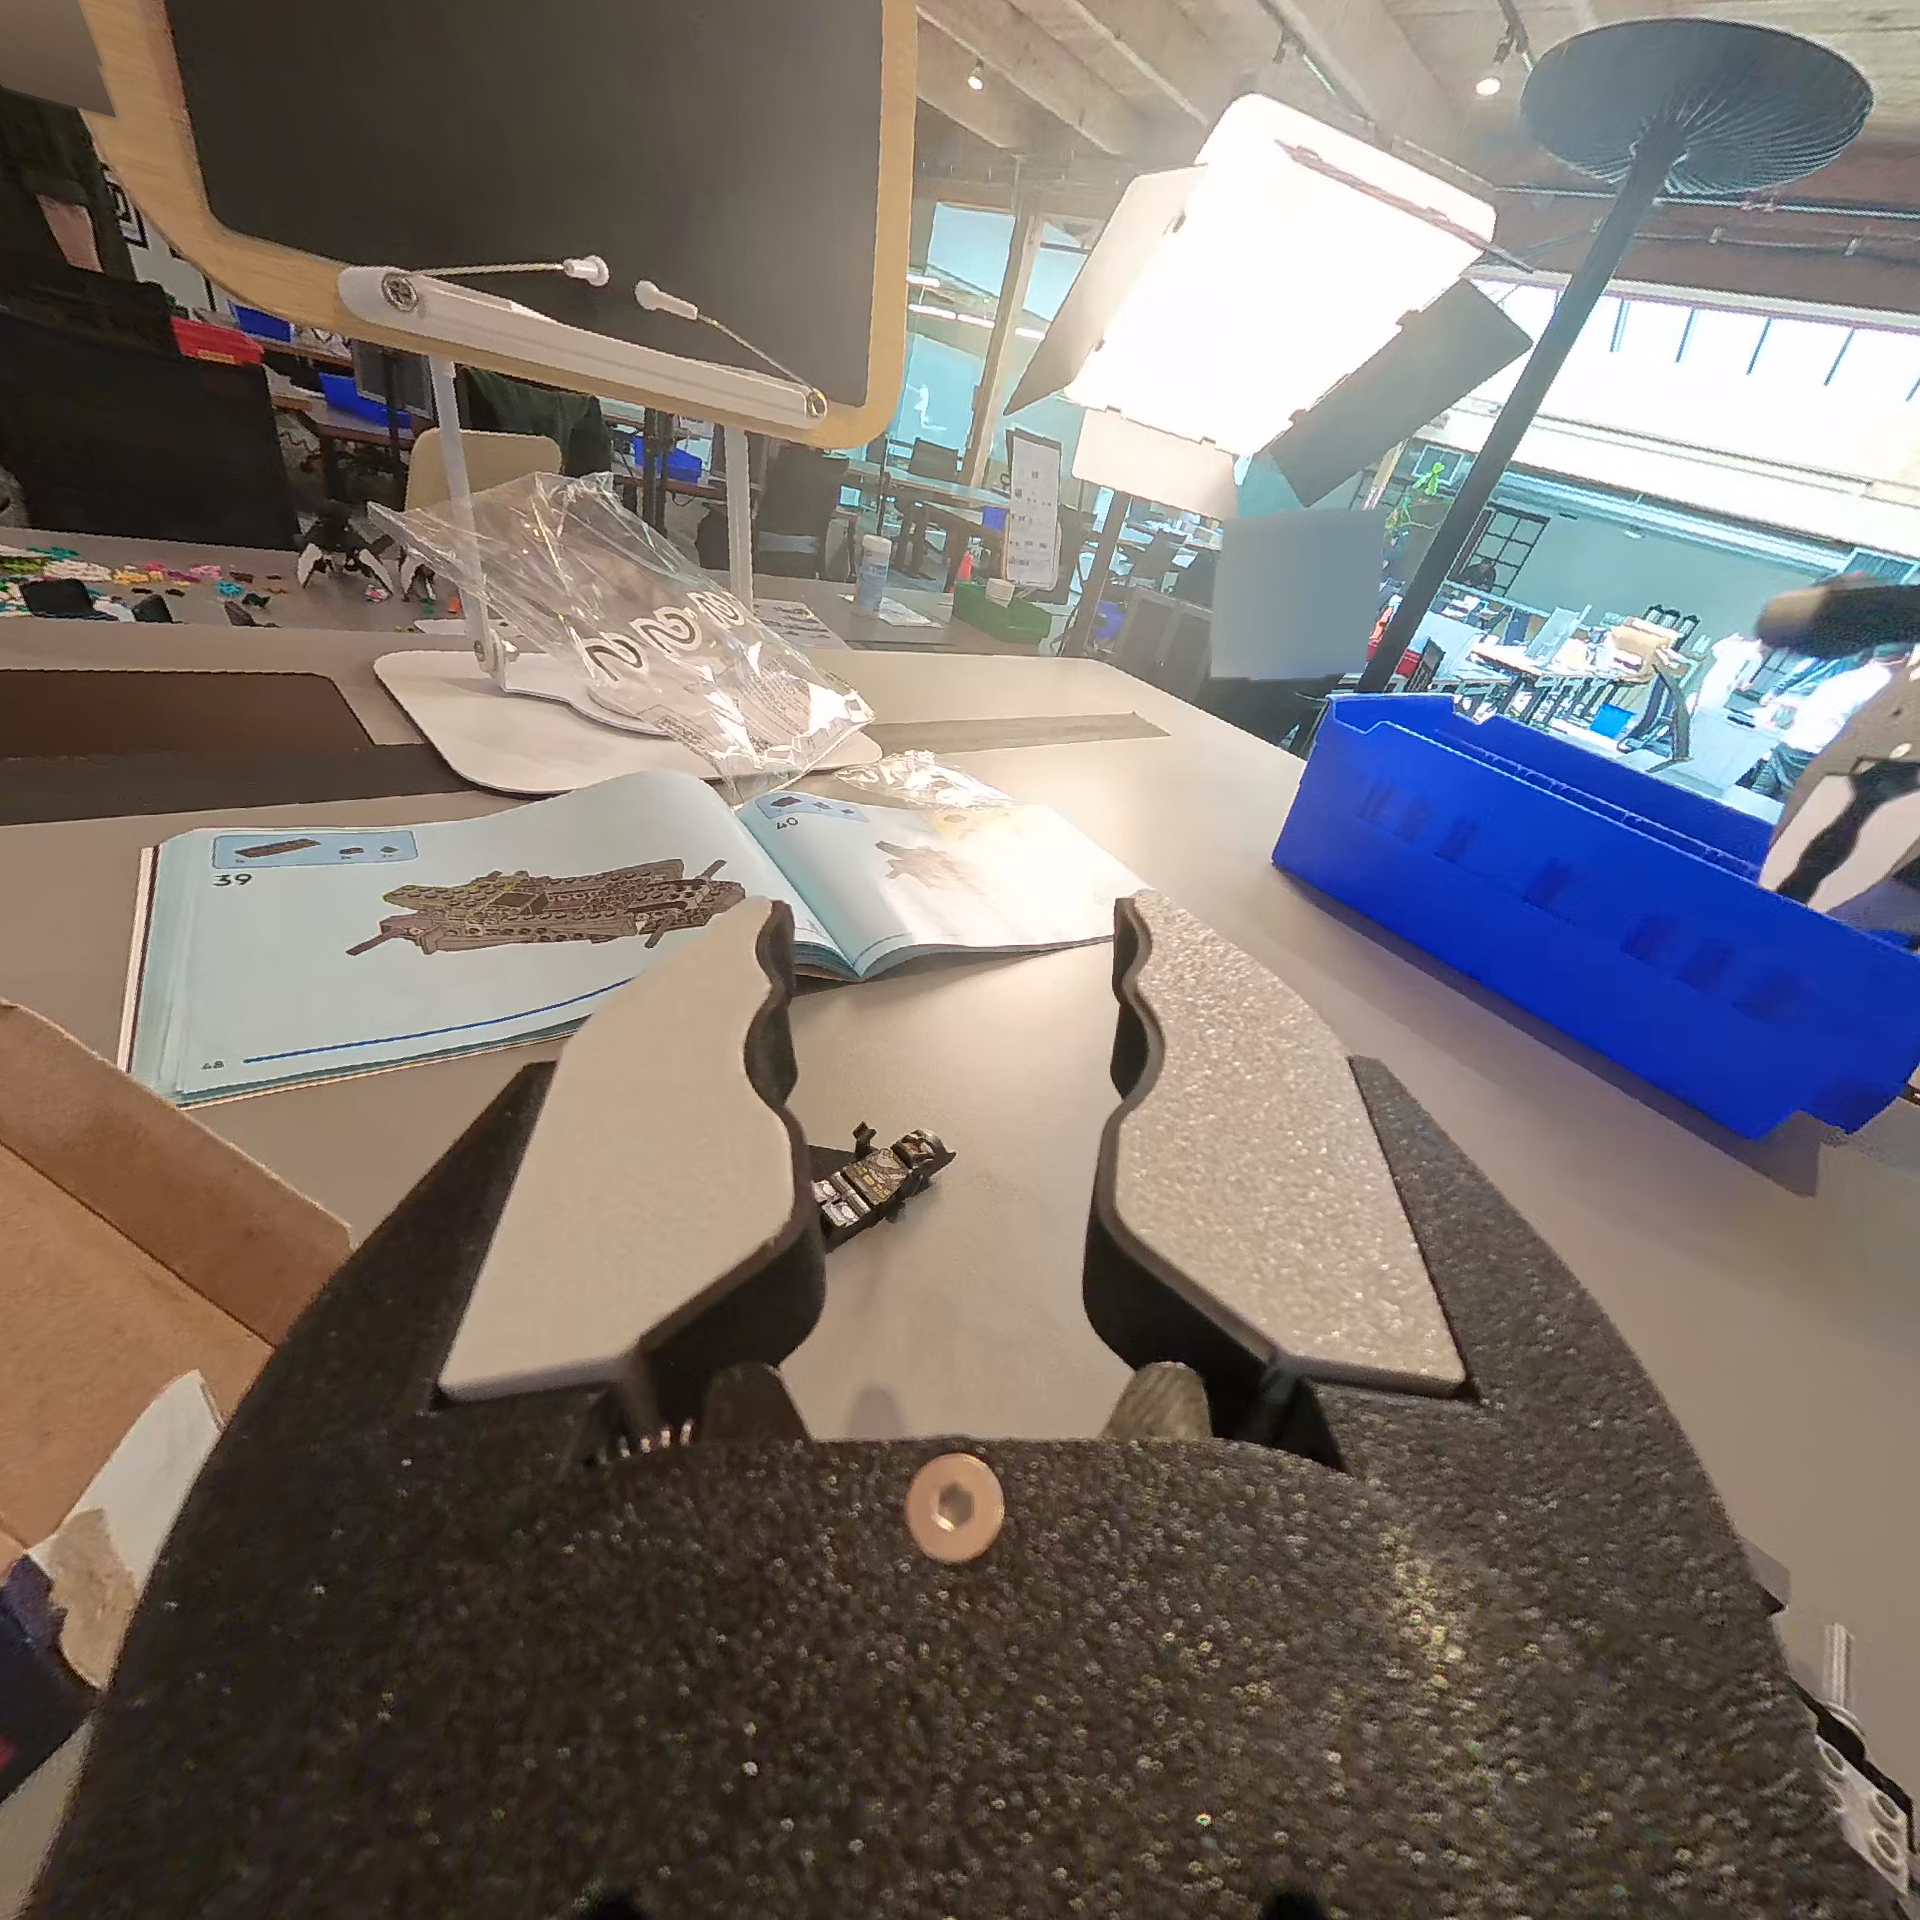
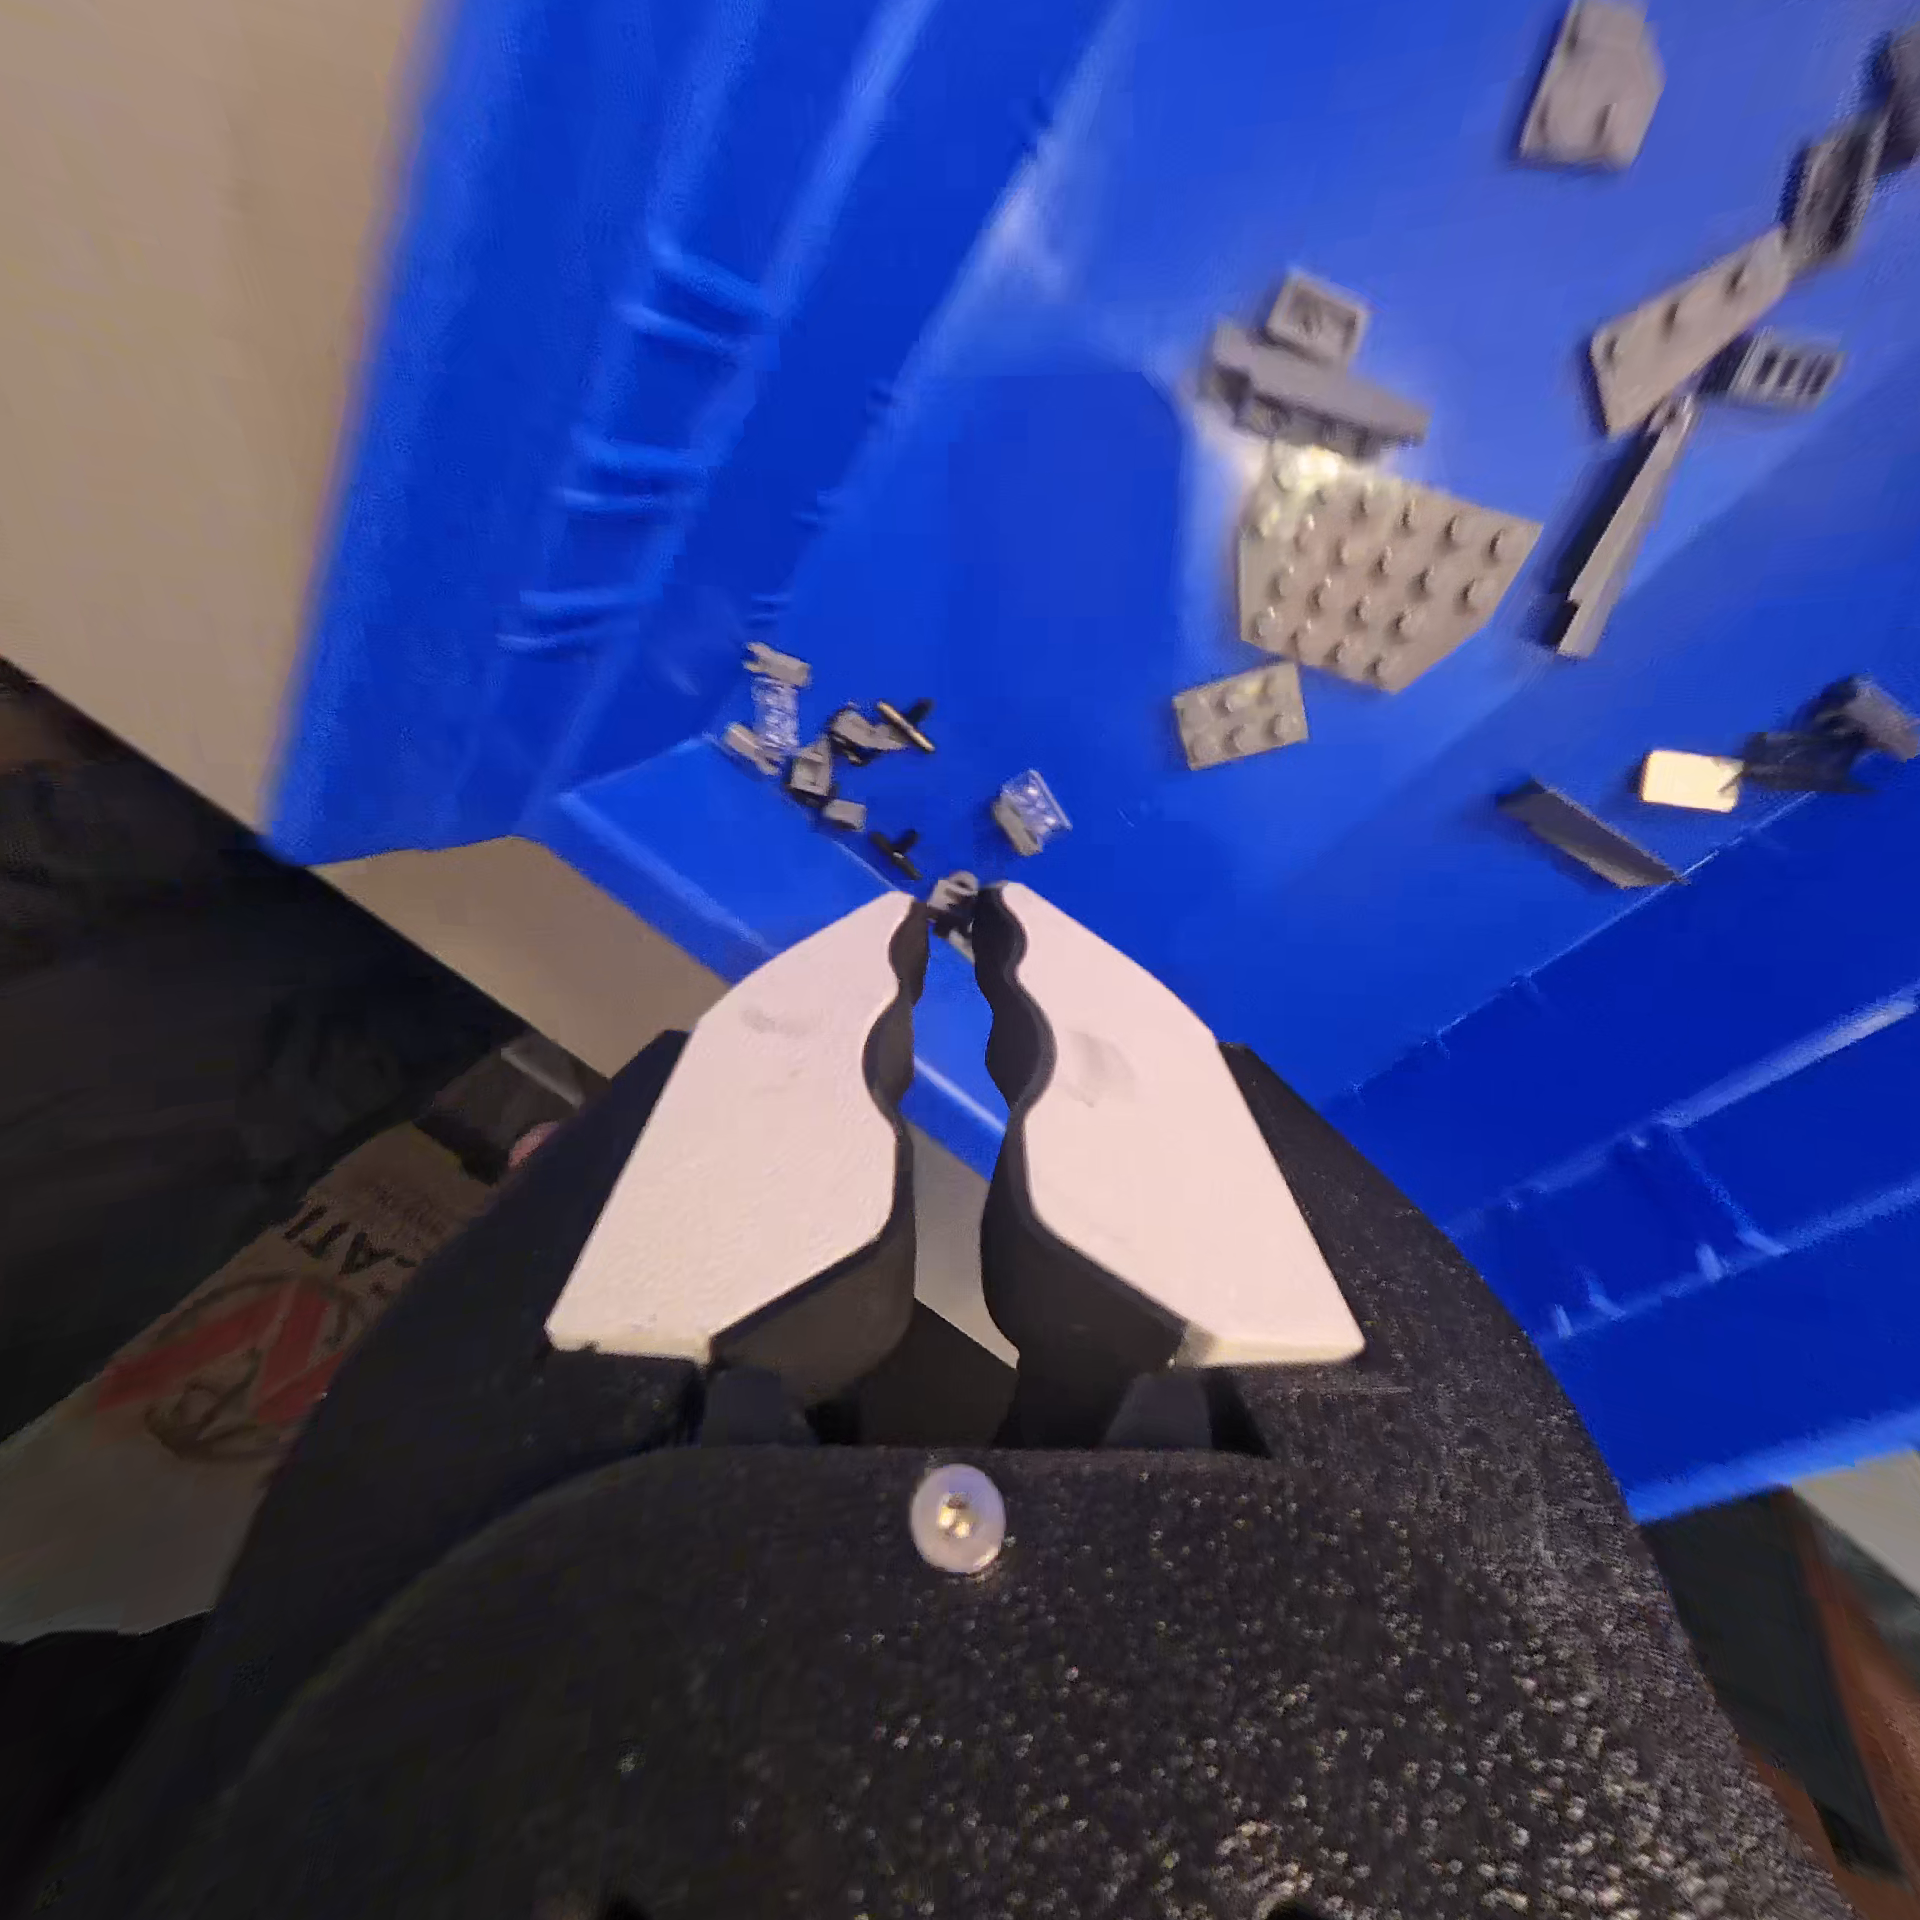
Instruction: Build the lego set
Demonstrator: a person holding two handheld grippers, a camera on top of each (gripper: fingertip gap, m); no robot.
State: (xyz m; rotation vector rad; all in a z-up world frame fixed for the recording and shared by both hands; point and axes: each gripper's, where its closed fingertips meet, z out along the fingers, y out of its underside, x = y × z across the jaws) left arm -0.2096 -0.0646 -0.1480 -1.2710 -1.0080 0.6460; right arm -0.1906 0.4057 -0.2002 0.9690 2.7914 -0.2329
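My left gripper (image 1: 951,914) is open and empty, low over the grey table (image 1: 1039,1039). A small dark toy minifigure (image 1: 883,1174) lies on the table between its fingers, close to the left finger; the pads do not press on it. An open building-instruction booklet (image 1: 468,935) lies just beyond the fingertips. My right gripper (image 2: 956,909) is over the blue bin (image 2: 1039,312), shut on a small grey brick piece (image 2: 954,896) pinched at its fingertips. It also shows in the left wrist view (image 1: 1860,821) above the bin (image 1: 1558,914).
The bin holds a large grey studded plate (image 2: 1371,571), a small grey plate (image 2: 1242,712) and a cluster of tiny pieces (image 2: 821,748). Clear plastic bags (image 1: 644,623), a white stand with a dark board (image 1: 582,343) and a cardboard box (image 1: 125,1247) surround the booklet. The tips of one gripper are about 50 cm away from the tips of the other.
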